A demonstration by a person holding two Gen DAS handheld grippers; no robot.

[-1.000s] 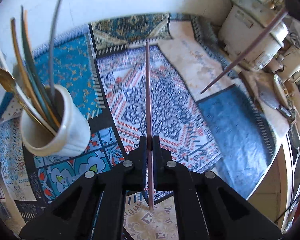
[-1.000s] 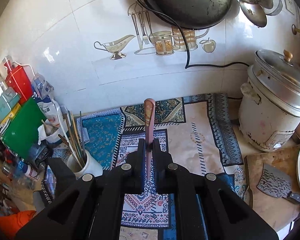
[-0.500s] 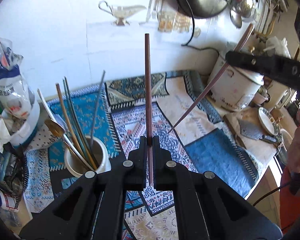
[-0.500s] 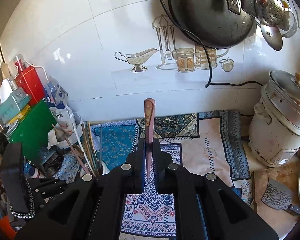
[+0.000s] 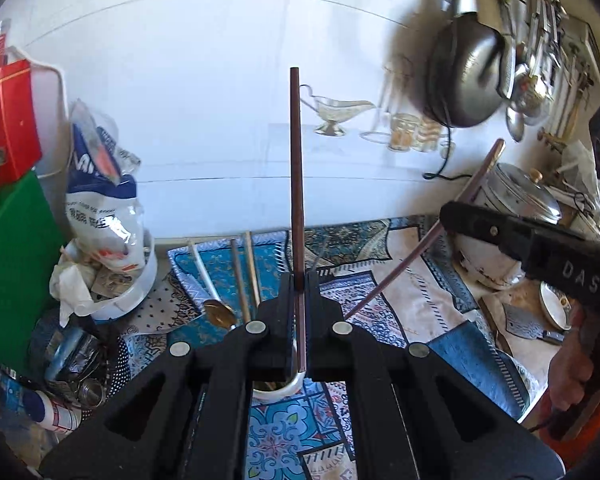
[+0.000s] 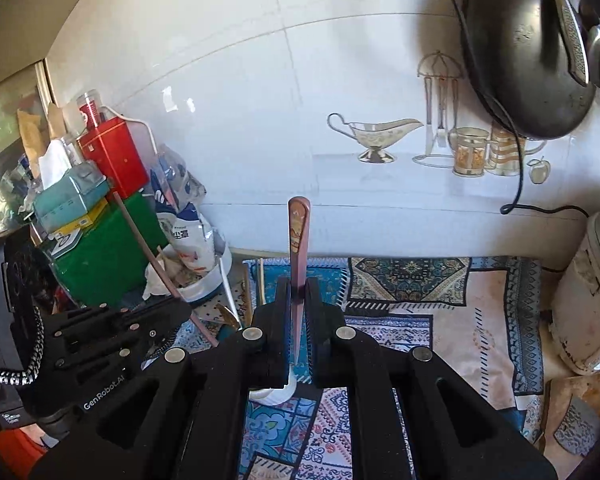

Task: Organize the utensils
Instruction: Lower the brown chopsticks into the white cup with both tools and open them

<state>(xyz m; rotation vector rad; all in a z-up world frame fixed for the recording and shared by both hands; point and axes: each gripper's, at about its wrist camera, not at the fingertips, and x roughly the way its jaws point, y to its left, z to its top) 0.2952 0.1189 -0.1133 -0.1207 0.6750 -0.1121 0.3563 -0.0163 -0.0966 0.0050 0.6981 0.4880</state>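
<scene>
Both tools are carrying chopsticks, so the step in hand looks like bringing a pair to the white utensil cup [image 5: 278, 390], which sits just below and behind the left tool's [image 5: 299, 280] tips, already holding a spoon and several sticks. The left tool is pinched tight on a reddish-brown chopstick [image 5: 296, 168] standing straight up; the right tool [image 6: 299, 286] is pressed onto its mate [image 6: 298, 248]. Next, I'd judge, each stick must be tipped down over the cup's mouth and released.
</scene>
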